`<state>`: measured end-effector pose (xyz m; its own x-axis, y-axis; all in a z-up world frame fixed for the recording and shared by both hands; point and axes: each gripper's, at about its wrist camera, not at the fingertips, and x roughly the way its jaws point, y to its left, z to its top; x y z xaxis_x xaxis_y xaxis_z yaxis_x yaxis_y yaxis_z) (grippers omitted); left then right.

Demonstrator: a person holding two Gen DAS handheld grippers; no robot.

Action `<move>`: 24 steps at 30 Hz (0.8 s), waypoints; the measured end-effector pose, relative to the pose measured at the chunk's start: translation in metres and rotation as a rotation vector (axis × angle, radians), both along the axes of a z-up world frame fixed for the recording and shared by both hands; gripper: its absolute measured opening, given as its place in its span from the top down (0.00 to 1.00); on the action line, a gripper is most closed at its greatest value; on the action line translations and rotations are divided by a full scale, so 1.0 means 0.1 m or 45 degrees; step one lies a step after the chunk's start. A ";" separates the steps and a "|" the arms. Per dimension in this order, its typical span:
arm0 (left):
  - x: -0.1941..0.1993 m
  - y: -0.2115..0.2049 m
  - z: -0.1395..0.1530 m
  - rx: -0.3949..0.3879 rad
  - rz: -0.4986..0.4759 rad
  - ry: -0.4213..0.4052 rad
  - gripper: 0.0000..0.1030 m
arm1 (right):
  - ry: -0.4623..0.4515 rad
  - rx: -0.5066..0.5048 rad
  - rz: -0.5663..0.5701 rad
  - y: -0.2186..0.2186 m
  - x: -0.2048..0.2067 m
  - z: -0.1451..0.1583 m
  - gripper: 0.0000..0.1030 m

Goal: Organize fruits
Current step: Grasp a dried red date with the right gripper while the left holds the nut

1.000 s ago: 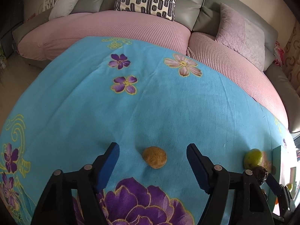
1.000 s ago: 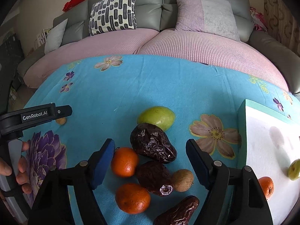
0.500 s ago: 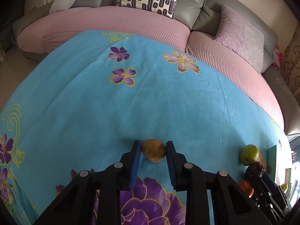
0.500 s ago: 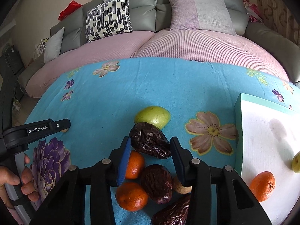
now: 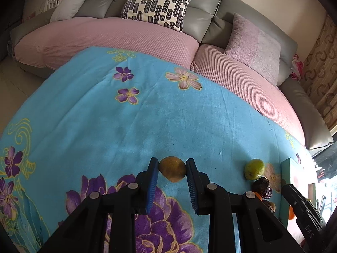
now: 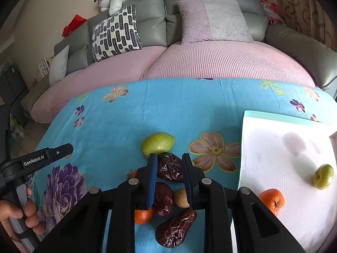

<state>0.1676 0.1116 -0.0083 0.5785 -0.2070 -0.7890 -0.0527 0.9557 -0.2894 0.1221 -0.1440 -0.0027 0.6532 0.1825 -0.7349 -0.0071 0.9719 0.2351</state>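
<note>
Pinching a small round tan-brown fruit (image 5: 172, 169) between its blue pads, left gripper (image 5: 172, 169) over blue floral cloth (image 5: 147, 126) | right gripper (image 6: 168, 164) clamps wrinkled dark-red date (image 6: 169, 166), lower half hidden by fingers | green oval fruit (image 6: 158, 143) just beyond fingertips; half-hidden orange mandarin (image 6: 143, 216) behind left finger | white tray (image 6: 273, 158) shows fully only in right view.

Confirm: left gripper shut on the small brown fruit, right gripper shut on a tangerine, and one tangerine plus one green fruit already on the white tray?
One error. The right gripper is shut on a dark wrinkled date, not a tangerine; the right wrist view shows it. The rest holds: left gripper shut on the small brown fruit, one tangerine and one green fruit on the white tray.
</note>
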 end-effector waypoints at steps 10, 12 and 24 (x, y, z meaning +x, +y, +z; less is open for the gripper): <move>-0.02 -0.03 0.00 0.023 -0.007 0.009 0.72 | 0.086 -0.051 0.032 0.08 0.16 -0.27 0.57; -0.01 -0.04 0.00 0.019 -0.016 0.012 0.72 | 0.089 -0.062 0.034 0.10 0.17 -0.31 0.55; 0.00 -0.06 -0.02 0.016 -0.024 0.025 0.72 | 0.103 -0.127 0.041 0.15 0.20 -0.40 0.44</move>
